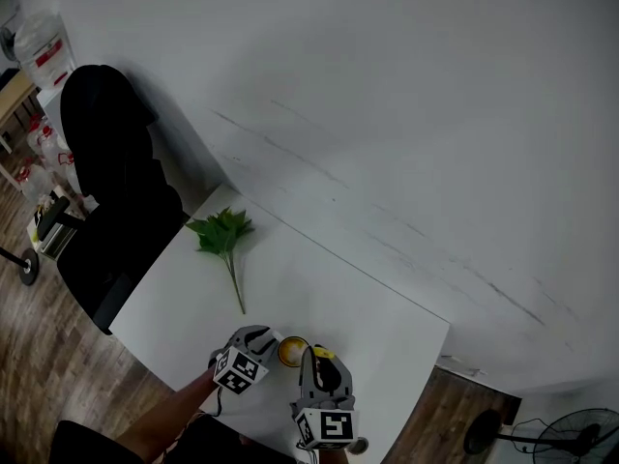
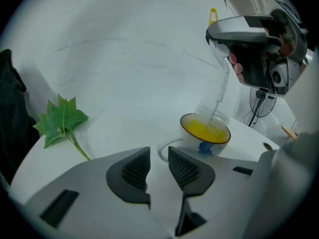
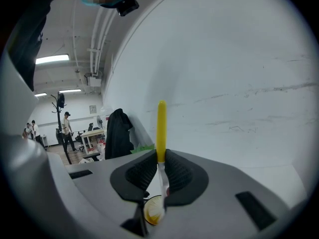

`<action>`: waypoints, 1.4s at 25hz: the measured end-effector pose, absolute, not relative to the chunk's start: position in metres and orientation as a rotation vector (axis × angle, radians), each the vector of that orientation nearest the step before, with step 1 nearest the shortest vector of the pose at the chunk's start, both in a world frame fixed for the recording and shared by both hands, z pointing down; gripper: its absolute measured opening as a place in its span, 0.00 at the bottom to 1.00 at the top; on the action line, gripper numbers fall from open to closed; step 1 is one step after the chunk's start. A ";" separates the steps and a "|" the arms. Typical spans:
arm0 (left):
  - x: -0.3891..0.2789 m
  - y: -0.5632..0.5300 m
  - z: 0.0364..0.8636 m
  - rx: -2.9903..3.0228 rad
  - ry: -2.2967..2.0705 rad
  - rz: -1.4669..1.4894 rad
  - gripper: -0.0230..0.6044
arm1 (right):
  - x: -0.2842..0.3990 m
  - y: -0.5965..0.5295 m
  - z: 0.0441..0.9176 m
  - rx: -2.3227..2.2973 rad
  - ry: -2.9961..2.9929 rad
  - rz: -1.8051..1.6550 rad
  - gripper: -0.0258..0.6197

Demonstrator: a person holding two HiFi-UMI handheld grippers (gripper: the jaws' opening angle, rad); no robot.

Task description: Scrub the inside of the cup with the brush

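A white cup (image 2: 205,132) with a yellow inside and a brown rim stands on the white table (image 2: 124,128); its handle points toward my left gripper (image 2: 158,156). That gripper is open, and the handle lies just beyond its tips with nothing between the pads. A clear-stemmed brush (image 2: 222,91) stands in the cup with its bristles down inside. My right gripper (image 3: 160,158) is shut on the brush, whose yellow handle end (image 3: 161,128) sticks up past the jaws. In the head view the cup (image 1: 292,350) sits between the left gripper (image 1: 253,341) and the right gripper (image 1: 322,361).
A green leaf sprig (image 1: 222,235) lies on the table's far left part. A chair with a black jacket (image 1: 106,162) stands left of the table. A floor fan (image 1: 571,433) is at the right. The white wall (image 1: 406,114) runs behind the table.
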State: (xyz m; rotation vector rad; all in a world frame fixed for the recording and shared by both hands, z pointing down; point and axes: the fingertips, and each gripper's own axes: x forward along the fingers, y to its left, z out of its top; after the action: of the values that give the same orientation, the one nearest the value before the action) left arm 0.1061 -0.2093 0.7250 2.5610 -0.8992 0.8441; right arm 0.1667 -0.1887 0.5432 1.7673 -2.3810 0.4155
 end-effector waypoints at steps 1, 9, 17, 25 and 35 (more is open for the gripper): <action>0.107 -0.211 0.726 2.565 -0.895 0.845 0.24 | 0.167 -0.189 0.544 1.771 -2.376 0.415 0.13; 0.110 -0.211 0.729 2.576 -0.853 0.803 0.13 | 0.168 -0.189 0.543 1.798 -2.359 0.418 0.13; 0.110 -0.208 0.728 2.570 -0.852 0.801 0.13 | 0.178 -0.194 0.522 1.846 -2.363 0.394 0.14; 0.109 -0.208 0.728 2.554 -0.867 0.797 0.13 | 0.166 -0.202 0.496 1.824 -2.423 0.323 0.13; 0.109 -0.209 0.728 2.548 -0.871 0.787 0.13 | 0.147 -0.205 0.516 1.767 -2.467 0.443 0.14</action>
State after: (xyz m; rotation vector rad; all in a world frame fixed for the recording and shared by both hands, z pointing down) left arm 0.1091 -0.2085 0.7276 2.5479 -0.8713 0.7873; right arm 0.1469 -0.2051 0.5161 1.7672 -2.4673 0.4431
